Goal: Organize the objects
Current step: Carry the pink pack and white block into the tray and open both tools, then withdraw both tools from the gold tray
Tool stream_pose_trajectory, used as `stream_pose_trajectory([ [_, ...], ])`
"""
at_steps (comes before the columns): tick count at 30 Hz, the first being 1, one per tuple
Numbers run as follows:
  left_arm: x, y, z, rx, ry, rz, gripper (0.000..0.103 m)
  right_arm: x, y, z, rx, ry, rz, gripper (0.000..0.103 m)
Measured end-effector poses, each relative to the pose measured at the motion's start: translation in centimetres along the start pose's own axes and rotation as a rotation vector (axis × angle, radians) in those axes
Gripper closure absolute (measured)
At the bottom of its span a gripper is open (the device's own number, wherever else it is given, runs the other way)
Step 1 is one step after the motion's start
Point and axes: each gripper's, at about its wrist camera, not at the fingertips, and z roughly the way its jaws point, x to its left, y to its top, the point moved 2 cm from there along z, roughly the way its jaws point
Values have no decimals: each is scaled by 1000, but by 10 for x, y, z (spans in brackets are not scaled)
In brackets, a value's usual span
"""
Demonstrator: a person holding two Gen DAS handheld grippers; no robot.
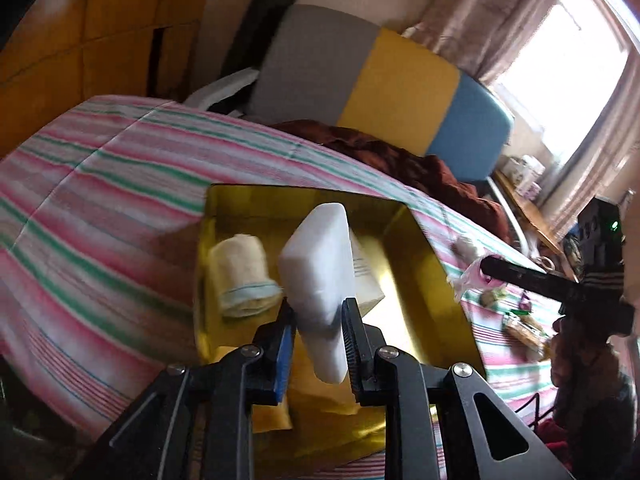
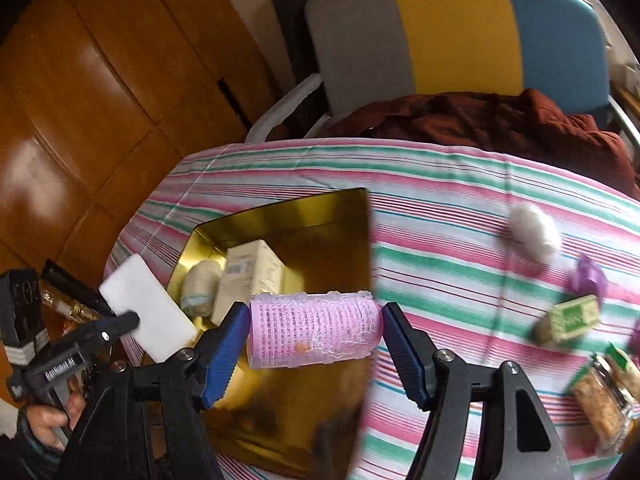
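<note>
The left gripper (image 1: 318,320) is clamped on a white block (image 1: 320,276), holding it tilted above the gold tray (image 1: 420,240) on the striped cloth (image 1: 100,200), where a rolled towel (image 1: 244,276) and a cream box (image 2: 252,276) already lie side by side. The right gripper (image 2: 316,340) holds a pink hair roller (image 2: 312,330) crosswise over the tray; its left pad touches one end, but the right pad stands slightly apart, so I cannot tell how firm the grip is. A cotton ball (image 2: 534,232), a green box (image 2: 568,320) and a jar (image 2: 604,400) lie on the cloth well to the right of the tray.

Gold tray (image 2: 320,216) glossy, mirror-like metal look. Tablecloth (image 2: 460,200) striped woven cloth, matt. White block (image 1: 320,264) smooth, foamy-looking. Pink roller (image 2: 314,330) ribbed plastic mesh. Cabinet (image 2: 80,100) polished wood.
</note>
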Motion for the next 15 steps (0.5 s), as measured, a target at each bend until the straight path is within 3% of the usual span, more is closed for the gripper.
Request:
stream_pose_trajectory([
  [2, 10, 0, 0, -3, 19, -31, 65, 11, 10, 7, -21, -5, -1, 34],
  [3, 14, 0, -1, -9, 17, -43, 53, 15, 14, 9, -26, -10, -1, 33],
  [4, 16, -1, -4, -21, 17, -48, 44, 20, 17, 11, -26, -20, -2, 26],
  [6, 18, -2, -9, -42, 23, -40, 39, 26, 21, 15, -25, -22, -2, 19],
  [9, 17, -4, -16, -71, 52, -10, 36, 33, 17, 16, -11, -24, -9, 19],
  [12, 13, -5, -25, -102, 78, 20, 24, 36, 4, 18, 5, -49, -27, 19],
  [15, 8, -8, -31, -135, 116, 52, 19, 39, -11, 16, 14, -76, -44, 19],
])
